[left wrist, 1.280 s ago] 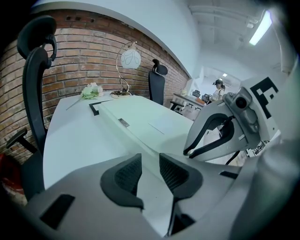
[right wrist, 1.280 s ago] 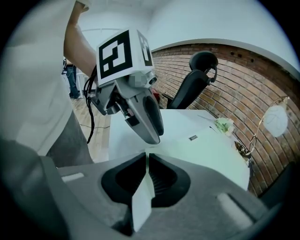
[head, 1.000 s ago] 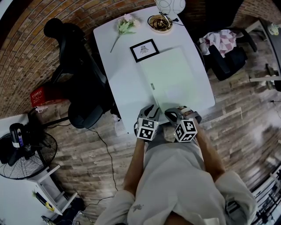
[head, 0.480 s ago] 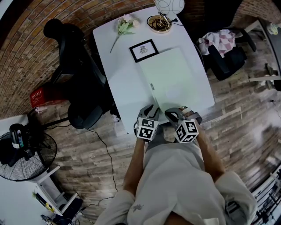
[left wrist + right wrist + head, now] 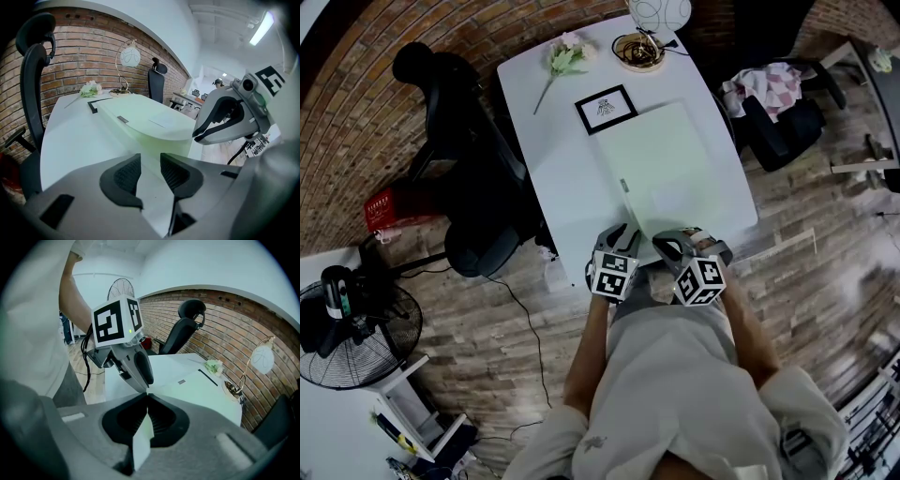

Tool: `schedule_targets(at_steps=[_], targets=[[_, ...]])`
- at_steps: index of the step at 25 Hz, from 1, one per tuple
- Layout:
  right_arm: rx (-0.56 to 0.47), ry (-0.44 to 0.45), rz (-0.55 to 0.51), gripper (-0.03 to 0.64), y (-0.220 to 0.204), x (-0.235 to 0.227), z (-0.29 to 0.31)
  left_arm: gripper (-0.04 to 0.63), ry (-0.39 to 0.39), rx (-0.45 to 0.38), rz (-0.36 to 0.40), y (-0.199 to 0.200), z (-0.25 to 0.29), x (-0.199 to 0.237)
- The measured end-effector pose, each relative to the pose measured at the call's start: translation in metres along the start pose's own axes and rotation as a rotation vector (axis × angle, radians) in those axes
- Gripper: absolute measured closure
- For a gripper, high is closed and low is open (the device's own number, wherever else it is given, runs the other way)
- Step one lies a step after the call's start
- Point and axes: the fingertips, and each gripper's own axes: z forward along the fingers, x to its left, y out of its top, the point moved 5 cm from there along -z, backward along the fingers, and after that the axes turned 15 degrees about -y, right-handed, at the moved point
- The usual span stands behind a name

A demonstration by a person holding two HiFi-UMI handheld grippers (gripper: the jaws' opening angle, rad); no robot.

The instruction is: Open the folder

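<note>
the pale green folder (image 5: 670, 173) lies flat and closed on the white table (image 5: 553, 159), toward its right side, with one corner at the table edge nearest to you. your right gripper (image 5: 670, 242) is at this near corner; in the right gripper view its jaws are pressed together on a thin sheet of the folder (image 5: 201, 390), which stands edge-on between them. your left gripper (image 5: 623, 230) is just beside it, to the left. in the left gripper view its jaws stand a little apart, and a pale edge of the folder (image 5: 150, 119) runs through the gap, but the jaws do not press on it. behind the folder lie a black picture frame (image 5: 607, 107), a flower (image 5: 567, 54) and a lamp (image 5: 659, 11). a black chair (image 5: 459, 141) stands left of the table.
</note>
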Motion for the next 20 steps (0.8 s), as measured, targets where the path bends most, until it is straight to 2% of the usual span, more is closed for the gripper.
schedule_targets(at_steps=[20], targets=[[-0.019,-0.056,0.013,0.606,0.008,-0.01,-0.015,0.46,-0.006,0.009,-0.016,-0.002,0.0,0.0]])
